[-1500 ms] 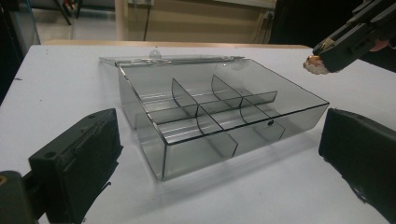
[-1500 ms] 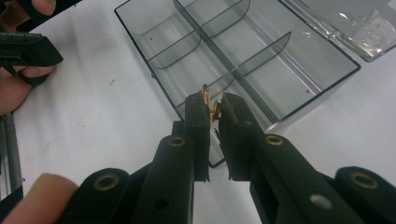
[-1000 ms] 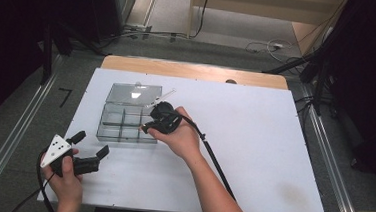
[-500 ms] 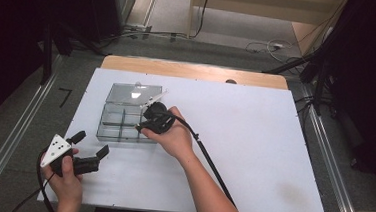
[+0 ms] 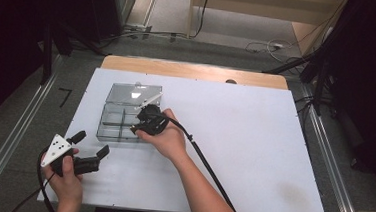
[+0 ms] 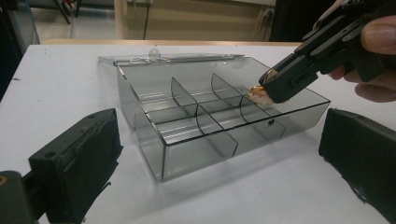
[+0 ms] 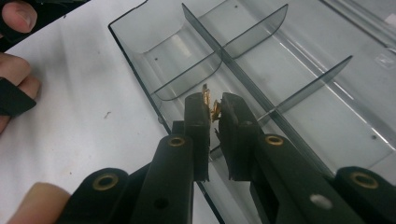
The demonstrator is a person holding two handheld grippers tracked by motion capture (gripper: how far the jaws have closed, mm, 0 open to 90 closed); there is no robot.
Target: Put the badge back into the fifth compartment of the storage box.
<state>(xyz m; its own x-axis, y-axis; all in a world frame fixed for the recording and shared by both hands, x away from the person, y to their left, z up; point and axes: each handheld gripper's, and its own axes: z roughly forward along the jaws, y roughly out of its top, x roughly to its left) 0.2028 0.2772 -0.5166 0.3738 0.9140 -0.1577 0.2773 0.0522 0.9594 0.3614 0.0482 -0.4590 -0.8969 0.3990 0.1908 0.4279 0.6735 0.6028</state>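
Observation:
A smoky clear compartment box [image 5: 105, 123] lies on the white table with its lid [image 5: 132, 94] folded back flat. Thin dividers split the box [image 6: 154, 154] into several empty cells. My right gripper [image 5: 135, 129] reaches down over the box's right front cell, shut on a small gold piece [image 7: 215, 108]. In the left gripper view the gold piece [image 6: 256, 91] shows at the right gripper's [image 6: 272, 89] tips, just above the box wall. My left gripper [image 5: 90, 144] is held open near the table's front left, aimed at the box [image 7: 289, 56] and apart from it.
The white table [image 5: 253, 140] stretches bare to the right of the box. A black cable [image 5: 207, 160] trails from the right gripper along the forearm. A wooden strip [image 5: 193, 71] borders the far edge; metal rails run down both sides.
My right gripper has slid a little left and nearer, lowering its tips over the box's right front cell. The left gripper has stayed put.

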